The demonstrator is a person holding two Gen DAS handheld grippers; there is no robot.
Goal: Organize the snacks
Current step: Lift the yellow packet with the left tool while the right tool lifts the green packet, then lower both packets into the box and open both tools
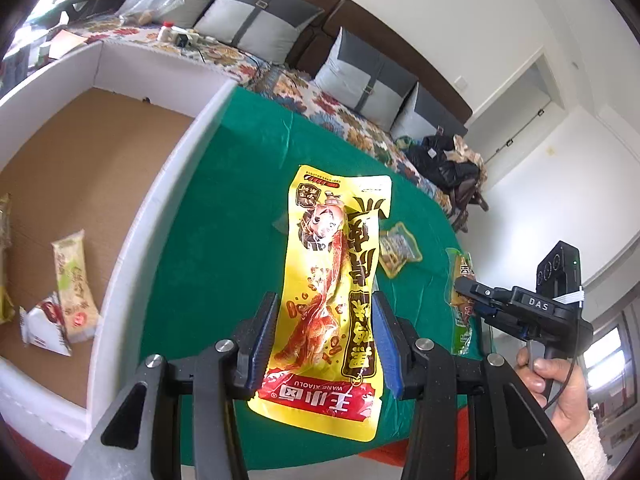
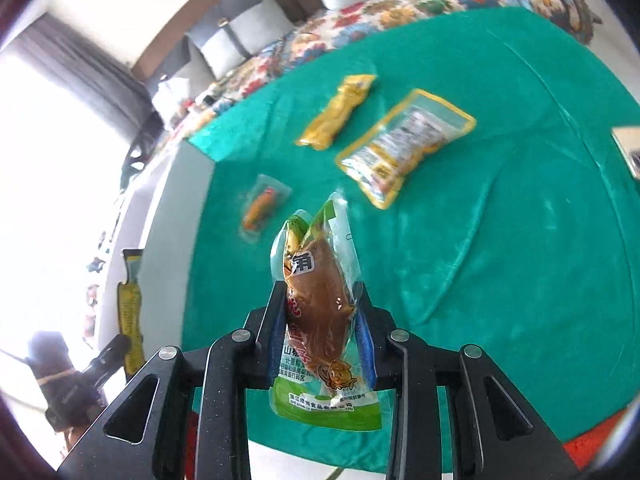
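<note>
Clamped in the left gripper (image 1: 324,344), a long yellow packet (image 1: 334,288) hangs mid-frame; the right gripper (image 2: 322,344) pinches a green-edged pouch (image 2: 320,320). Three snacks lie boxed (image 1: 60,184) at left; three remain on the green cloth (image 2: 520,240).

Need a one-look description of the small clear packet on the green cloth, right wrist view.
Start at the green cloth covering the table, then the white box wall along its left edge. The small clear packet lies flat on the cloth near that wall, just beyond the tip of the green pouch held in the right gripper. Unlike the two yellow packs farther back, it is transparent with one orange piece inside.
</note>
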